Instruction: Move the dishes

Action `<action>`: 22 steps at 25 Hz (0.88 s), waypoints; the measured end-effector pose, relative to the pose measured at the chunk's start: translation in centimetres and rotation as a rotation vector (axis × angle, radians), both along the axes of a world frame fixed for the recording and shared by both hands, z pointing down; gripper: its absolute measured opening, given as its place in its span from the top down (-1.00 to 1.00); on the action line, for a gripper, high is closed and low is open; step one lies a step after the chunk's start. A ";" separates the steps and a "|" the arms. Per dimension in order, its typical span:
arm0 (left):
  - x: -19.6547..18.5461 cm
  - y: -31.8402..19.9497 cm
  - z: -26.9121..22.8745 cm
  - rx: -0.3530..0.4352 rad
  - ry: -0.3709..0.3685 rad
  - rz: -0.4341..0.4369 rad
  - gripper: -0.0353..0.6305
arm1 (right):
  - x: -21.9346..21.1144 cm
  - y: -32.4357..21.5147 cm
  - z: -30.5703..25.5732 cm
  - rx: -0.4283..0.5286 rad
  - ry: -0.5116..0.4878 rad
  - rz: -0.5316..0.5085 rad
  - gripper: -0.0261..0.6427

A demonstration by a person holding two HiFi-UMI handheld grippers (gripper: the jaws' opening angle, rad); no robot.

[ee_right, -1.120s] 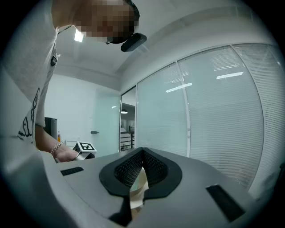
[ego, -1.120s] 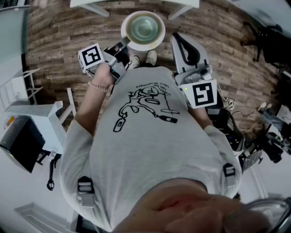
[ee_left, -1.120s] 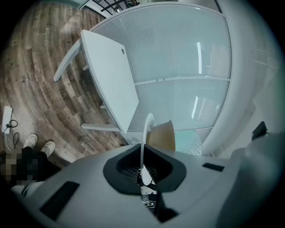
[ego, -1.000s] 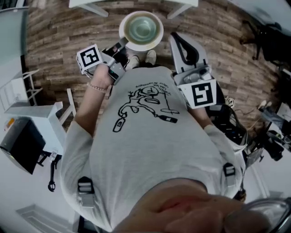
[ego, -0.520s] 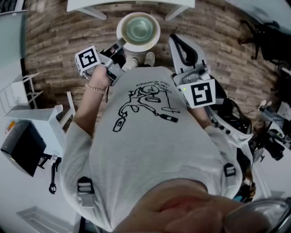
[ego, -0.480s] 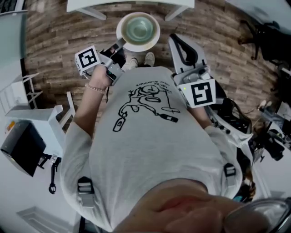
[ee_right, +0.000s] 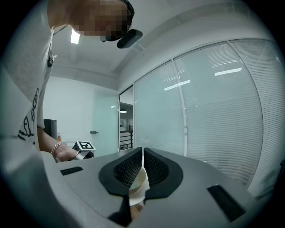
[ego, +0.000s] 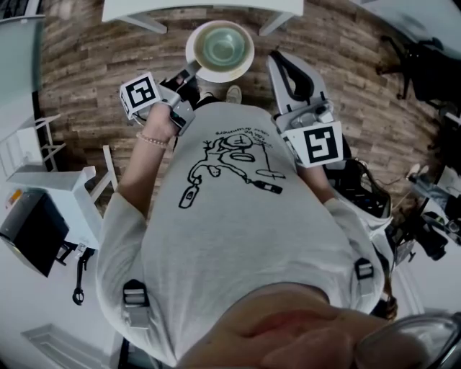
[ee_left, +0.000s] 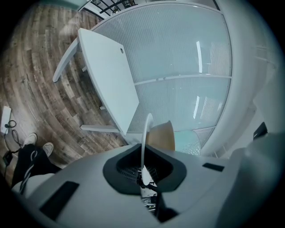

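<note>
Wood-plank floor (ego: 86, 65) in grey-brown strips fills the room below a standing person, seen from above in a pale grey T-shirt (ego: 238, 216) printed with a black line drawing. At the top edge of the head view stands a smooth white rectangular surface (ego: 202, 7) on slanted white legs, and beyond it the gripper views show a tall frosted glass wall (ee_left: 178, 58) ribbed with fine horizontal lines. Out in front of the person's chest, above the floor and short of the surface, is a round ceramic bowl (ego: 220, 49) with a thin white rim, a glossy pale green inside and a tan outside. Nothing can be made out inside the bowl. The left gripper (ee_left: 143, 168) has its jaws clenched on that rim, which runs edge-on between them. The right gripper (ee_right: 141, 171) has its jaws pressed together on the thin curved wall of a cream-coloured dish (ee_right: 139, 185). The dish hangs below the jaws, and its full shape cannot be made out. A beaded bracelet (ego: 151, 139) circles the left wrist. Compared with a second ago, both grips are unchanged and the bowl sits in nearly the same spot in the head view. One light shoe (ego: 234, 94) now shows below the bowl where two showed before, and the surface's edge has slid slightly to the left in the head view.
</note>
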State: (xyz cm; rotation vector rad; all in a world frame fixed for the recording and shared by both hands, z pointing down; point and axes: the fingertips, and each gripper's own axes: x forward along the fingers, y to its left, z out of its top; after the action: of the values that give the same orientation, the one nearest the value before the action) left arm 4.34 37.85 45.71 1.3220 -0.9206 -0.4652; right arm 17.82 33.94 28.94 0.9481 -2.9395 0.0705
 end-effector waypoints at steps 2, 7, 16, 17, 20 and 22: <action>0.4 -0.2 0.2 -0.008 0.005 -0.008 0.86 | 0.3 -0.4 0.3 -0.013 -0.008 -0.003 0.81; 0.6 -0.7 0.1 -0.013 0.006 -0.014 0.85 | 0.0 -1.0 0.1 -0.019 -0.024 -0.017 0.81; -0.5 -2.8 -0.9 0.015 0.009 -0.006 0.85 | -0.5 -2.7 -0.3 -0.005 -0.032 0.005 0.81; -0.7 -3.1 -0.9 0.017 0.012 -0.005 0.85 | -0.7 -3.0 -0.4 -0.002 -0.032 0.009 0.81; -1.5 -4.2 -1.2 0.023 0.015 0.001 0.85 | -1.6 -4.1 -0.6 0.008 -0.029 0.018 0.81; -2.1 -5.2 -1.3 0.025 0.018 0.007 0.85 | -2.4 -5.1 -0.7 0.012 -0.027 0.025 0.81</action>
State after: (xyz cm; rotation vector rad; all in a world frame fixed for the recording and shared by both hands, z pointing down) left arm 2.26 32.61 44.36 1.3412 -0.8976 -0.4837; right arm 15.39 28.84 28.24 0.9932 -2.9563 0.0676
